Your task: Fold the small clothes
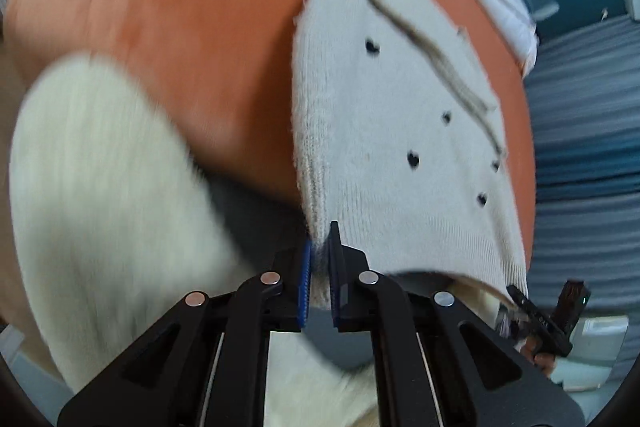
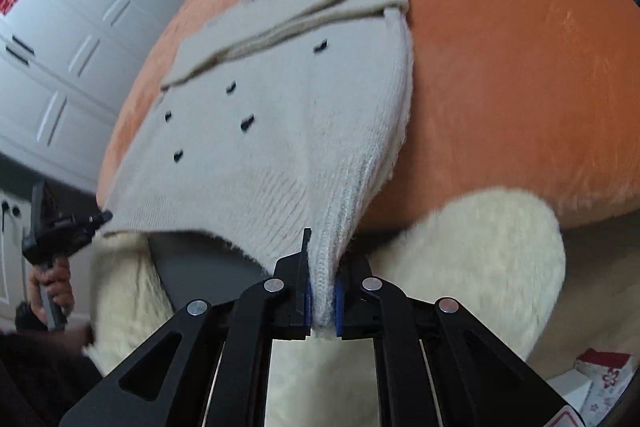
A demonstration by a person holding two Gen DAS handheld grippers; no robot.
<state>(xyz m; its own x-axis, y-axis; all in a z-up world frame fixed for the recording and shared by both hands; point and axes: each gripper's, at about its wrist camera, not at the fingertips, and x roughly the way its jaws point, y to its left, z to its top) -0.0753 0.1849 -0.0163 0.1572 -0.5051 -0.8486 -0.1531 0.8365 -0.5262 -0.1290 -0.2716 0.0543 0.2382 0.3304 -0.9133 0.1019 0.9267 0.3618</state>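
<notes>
Hand-held gripper [image 2: 321,301]; cabinets [image 2: 68,39], perhaps, right-view only.

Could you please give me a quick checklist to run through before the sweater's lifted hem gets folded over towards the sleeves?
1. Left claw shut on the hem corner of the sweater: ok.
2. Right claw shut on the other hem corner: ok, knit bunched between the pads.
3. Hem edge raised off the orange blanket: ok.
4. Sleeves already folded across the chest: ok.
5. Blanket bare beside the sweater: ok.
6. Hem held level between both claws: cannot tell.
</notes>
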